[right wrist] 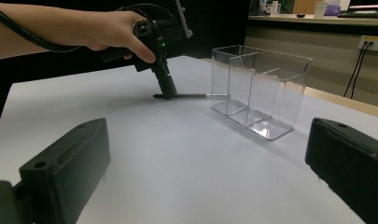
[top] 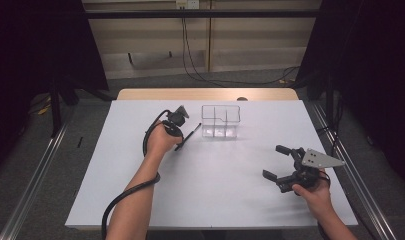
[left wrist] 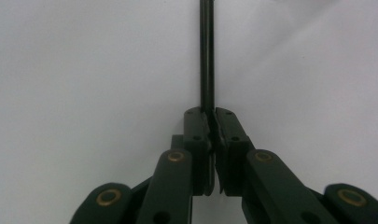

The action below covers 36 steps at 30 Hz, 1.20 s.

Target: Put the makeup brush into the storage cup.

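Left gripper view gives the close-up: the left gripper (left wrist: 210, 116) is clenched on a thin black pen (left wrist: 206, 56), lying flat on the white table (left wrist: 84, 70). Right gripper view adds the side angle, with the pen's tip just beside the clear plastic organizer (right wrist: 261, 88). Its compartments look empty. High view shows the right gripper (top: 279, 162) released, jaws wide, well apart from the organizer.

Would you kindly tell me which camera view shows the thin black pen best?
The left gripper view: the pen runs straight up from the shut jaws of the left gripper, close and sharp. The high view shows it as a small dark stick beside the clear organiser. The right gripper view shows it lying flat on the table.
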Each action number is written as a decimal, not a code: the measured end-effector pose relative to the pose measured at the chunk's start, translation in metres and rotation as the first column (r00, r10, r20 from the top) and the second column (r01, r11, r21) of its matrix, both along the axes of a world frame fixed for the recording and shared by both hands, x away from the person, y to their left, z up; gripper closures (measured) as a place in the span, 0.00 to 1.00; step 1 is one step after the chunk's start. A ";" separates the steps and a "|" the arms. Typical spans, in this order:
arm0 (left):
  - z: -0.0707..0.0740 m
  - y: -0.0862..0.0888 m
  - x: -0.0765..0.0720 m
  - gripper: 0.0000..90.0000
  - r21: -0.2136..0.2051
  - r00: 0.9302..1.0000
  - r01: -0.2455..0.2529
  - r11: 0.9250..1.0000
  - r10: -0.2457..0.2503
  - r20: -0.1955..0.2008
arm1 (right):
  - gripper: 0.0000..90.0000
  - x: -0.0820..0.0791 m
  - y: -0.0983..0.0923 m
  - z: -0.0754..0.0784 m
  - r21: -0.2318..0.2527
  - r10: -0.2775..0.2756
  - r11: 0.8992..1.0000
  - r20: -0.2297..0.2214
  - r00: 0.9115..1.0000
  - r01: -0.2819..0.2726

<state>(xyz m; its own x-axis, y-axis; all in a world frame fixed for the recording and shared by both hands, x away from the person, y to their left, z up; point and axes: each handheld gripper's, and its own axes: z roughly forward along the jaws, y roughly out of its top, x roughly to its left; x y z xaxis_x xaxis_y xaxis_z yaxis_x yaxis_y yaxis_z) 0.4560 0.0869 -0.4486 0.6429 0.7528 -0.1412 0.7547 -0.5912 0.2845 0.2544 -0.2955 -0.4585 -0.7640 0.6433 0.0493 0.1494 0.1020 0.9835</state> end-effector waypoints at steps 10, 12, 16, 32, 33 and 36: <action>0.006 0.014 -0.003 0.94 -0.111 0.995 -0.059 0.992 0.067 0.067 | 0.00 0.001 0.001 0.000 -0.002 0.001 1.000 0.001 1.000 -0.001; 0.007 0.015 -0.005 0.94 -0.147 0.994 -0.072 0.987 0.084 0.074 | 0.00 0.001 0.001 0.000 -0.002 0.002 1.000 0.001 1.000 -0.002; 0.007 0.018 -0.007 0.94 -0.216 0.990 -0.084 0.973 0.106 0.092 | 0.00 0.001 0.001 0.000 -0.002 0.002 1.000 0.000 1.000 -0.002; 0.004 0.035 -0.025 0.94 -0.424 0.954 -0.120 0.898 0.222 0.200 | 0.00 0.001 0.001 0.000 -0.004 0.005 1.000 0.000 1.000 -0.005; 0.004 0.036 -0.026 0.94 -0.438 0.952 -0.118 0.891 0.227 0.206 | 0.00 0.001 0.002 0.000 -0.004 0.005 1.000 0.000 1.000 -0.005; 0.004 0.037 -0.030 0.94 -0.465 0.941 -0.116 0.878 0.247 0.232 | 0.00 0.001 0.002 0.000 -0.005 0.005 1.000 0.000 1.000 -0.005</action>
